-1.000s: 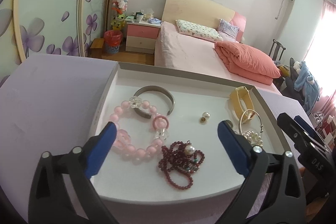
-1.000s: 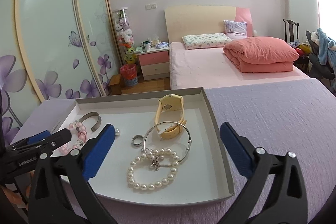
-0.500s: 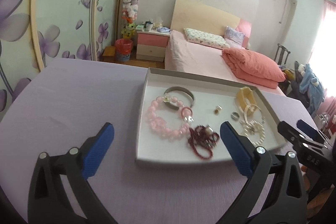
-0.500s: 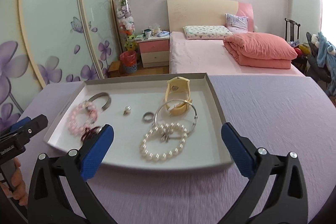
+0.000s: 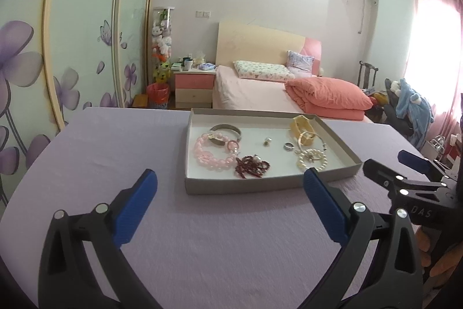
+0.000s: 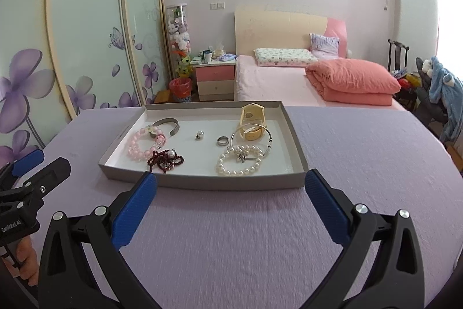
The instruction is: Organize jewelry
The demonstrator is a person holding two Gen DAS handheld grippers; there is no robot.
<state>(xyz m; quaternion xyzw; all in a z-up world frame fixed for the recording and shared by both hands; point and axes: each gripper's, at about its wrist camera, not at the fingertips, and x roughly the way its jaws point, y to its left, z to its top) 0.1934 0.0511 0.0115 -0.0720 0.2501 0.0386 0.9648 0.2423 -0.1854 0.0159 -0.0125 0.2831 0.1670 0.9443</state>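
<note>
Lilac cloth covers the counter (image 6: 361, 152), floral wardrobe doors (image 6: 86, 28) at left, a pink bed (image 6: 277, 80) behind, and the tray (image 6: 298, 155) of jewelry sits mid-counter ahead of both grippers. Left gripper (image 5: 230, 188) and right gripper (image 6: 231, 191) both hang released, empty. Tangled dark beads (image 6: 165, 160) are hard to read; "DAS" shows on the right gripper's body.
</note>
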